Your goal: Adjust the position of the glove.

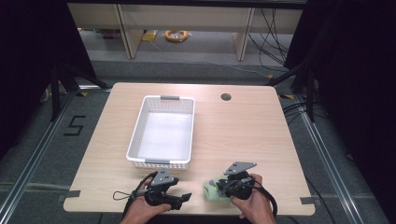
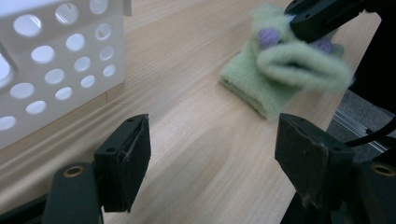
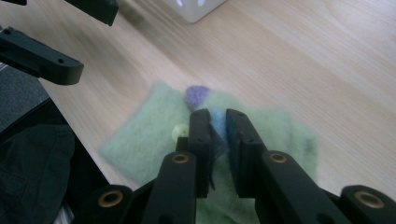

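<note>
1. Wooden table (image 1: 243,135) is sitting in a dim room, and a white basket (image 1: 163,130) is standing on it.

2. Down at the near edge of the table, a fuzzy green cloth (image 3: 144,135) with purple and blue dots is lying right under the right tongs (image 3: 218,122).

3. Those right tongs are almost pressed together, with just a thin gap, and a bit of the cloth is sitting in that gap. They are pinching it, though I cannot tell how tight the pinch is.

4. One part of the cloth is lifting up in the pinch, as the left gripper view is showing (image 2: 299,60), while the rest is lying flat on the wood.

5. The left tongs (image 2: 212,149) are spread wide with nothing between them. They are waiting just beside the cloth, pointing at it.

6. The basket is sitting past the tips of both tongs, farther from the person, and off to the left of the right tongs. Its long side is running away from the person.

7. The right hand (image 1: 254,200) is the one holding the cloth, so I think it is the one to carry it up and over the near wall of the basket.
</note>
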